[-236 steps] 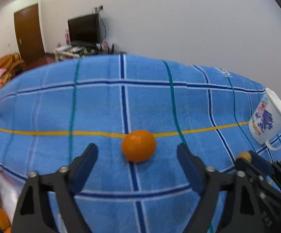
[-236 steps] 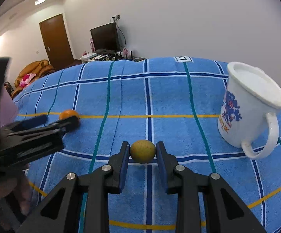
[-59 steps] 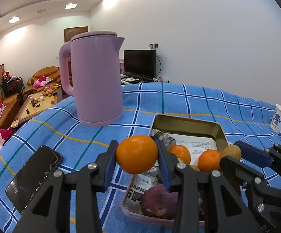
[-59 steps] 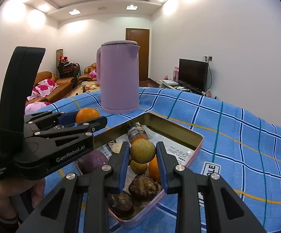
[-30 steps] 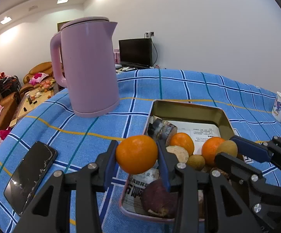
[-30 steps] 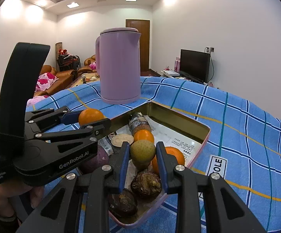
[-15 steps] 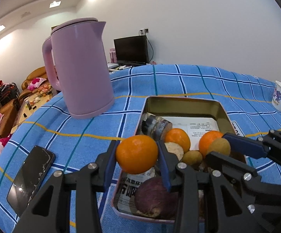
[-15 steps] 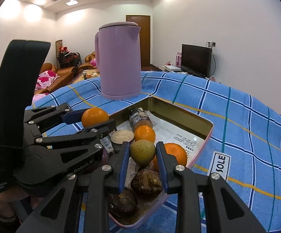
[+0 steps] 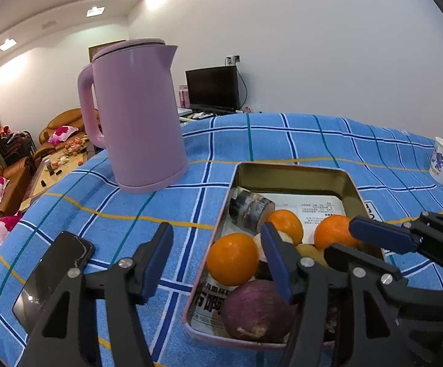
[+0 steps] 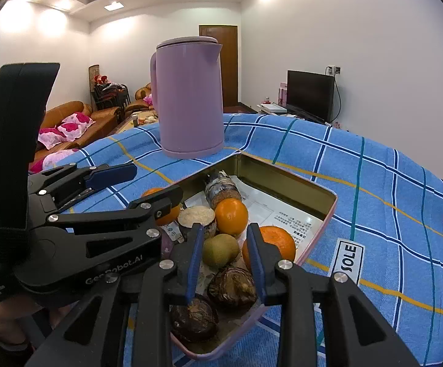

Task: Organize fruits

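Over a shallow rectangular metal tray (image 9: 294, 172) on a blue checked tablecloth (image 9: 166, 202), the left gripper (image 9: 218, 255) stands spread wide beside a round orange tangerine (image 9: 232, 258) lying in the tray, while the right gripper (image 10: 224, 250), parted, brackets a yellow-green fruit (image 10: 220, 250) resting among others.

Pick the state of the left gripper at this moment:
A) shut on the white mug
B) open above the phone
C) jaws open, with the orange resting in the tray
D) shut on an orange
C: the left gripper has its jaws spread wide, and the orange sits free among the other produce in the tray, touching neither jaw.
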{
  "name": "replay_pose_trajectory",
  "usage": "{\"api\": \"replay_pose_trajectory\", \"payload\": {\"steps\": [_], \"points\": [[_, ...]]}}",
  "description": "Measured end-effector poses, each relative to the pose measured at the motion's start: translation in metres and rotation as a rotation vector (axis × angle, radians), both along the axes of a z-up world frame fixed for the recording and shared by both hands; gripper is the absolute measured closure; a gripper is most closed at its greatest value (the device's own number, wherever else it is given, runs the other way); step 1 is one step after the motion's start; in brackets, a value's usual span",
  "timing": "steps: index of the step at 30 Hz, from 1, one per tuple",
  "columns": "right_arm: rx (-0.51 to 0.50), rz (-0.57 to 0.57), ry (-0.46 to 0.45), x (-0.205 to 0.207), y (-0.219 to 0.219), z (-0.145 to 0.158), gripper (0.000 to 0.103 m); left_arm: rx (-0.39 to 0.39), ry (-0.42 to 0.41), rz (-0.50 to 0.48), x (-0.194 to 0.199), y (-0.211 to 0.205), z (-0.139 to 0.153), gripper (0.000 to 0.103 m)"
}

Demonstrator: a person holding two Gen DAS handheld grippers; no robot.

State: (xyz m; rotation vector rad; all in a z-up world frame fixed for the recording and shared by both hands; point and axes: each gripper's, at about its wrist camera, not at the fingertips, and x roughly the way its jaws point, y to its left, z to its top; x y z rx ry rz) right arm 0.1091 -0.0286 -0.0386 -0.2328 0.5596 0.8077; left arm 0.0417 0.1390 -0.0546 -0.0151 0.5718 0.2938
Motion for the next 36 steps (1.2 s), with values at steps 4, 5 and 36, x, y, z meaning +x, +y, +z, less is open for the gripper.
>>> {"api": "replay_pose_trajectory", "payload": {"steps": [4, 5, 36], "points": [[0.019, -0.012, 0.001, 0.000, -0.004, 0.001, 0.060, -0.014, -0.019, 0.013, -0.004, 0.004, 0.002, 0.030], [0.023, -0.018, 0.002, 0.001, -0.005, 0.001, 0.056, -0.017, -0.022, 0.018, -0.005, 0.005, 0.002, 0.027], [0.132, -0.213, -0.132, -0.015, -0.039, 0.017, 0.018, 0.007, -0.209, 0.092, -0.042, 0.004, 0.019, 0.002]]}}
